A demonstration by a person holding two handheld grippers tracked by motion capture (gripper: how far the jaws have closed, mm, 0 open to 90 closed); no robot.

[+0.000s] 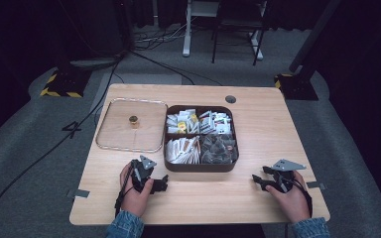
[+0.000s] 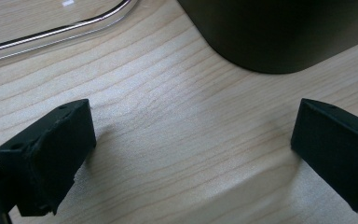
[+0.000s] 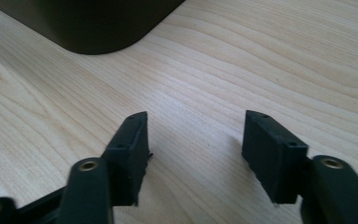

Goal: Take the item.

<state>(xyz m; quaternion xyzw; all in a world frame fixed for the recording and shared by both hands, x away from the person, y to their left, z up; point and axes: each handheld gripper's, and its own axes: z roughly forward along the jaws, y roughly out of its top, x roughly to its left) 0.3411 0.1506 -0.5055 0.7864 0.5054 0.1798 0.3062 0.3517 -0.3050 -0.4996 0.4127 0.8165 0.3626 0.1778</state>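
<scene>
A dark brown box (image 1: 201,138) with four compartments of tea bags and sachets sits mid-table. Its clear lid (image 1: 131,125), with a small brass knob, lies flat to the left of it. My left gripper (image 1: 159,184) rests low on the wood near the box's front left corner, jaws wide apart and empty; the left gripper view shows the box's rounded corner (image 2: 279,32) and the lid's edge (image 2: 60,32) ahead. My right gripper (image 1: 259,177) rests near the front right of the table, open, with bare wood between its jaws (image 3: 193,140); the box's corner (image 3: 93,23) lies ahead.
The wooden table (image 1: 258,119) has a round cable hole (image 1: 230,99) at the back. Tape tabs (image 1: 81,193) mark its front corners. Cables, stands and a chair frame are on the grey floor beyond.
</scene>
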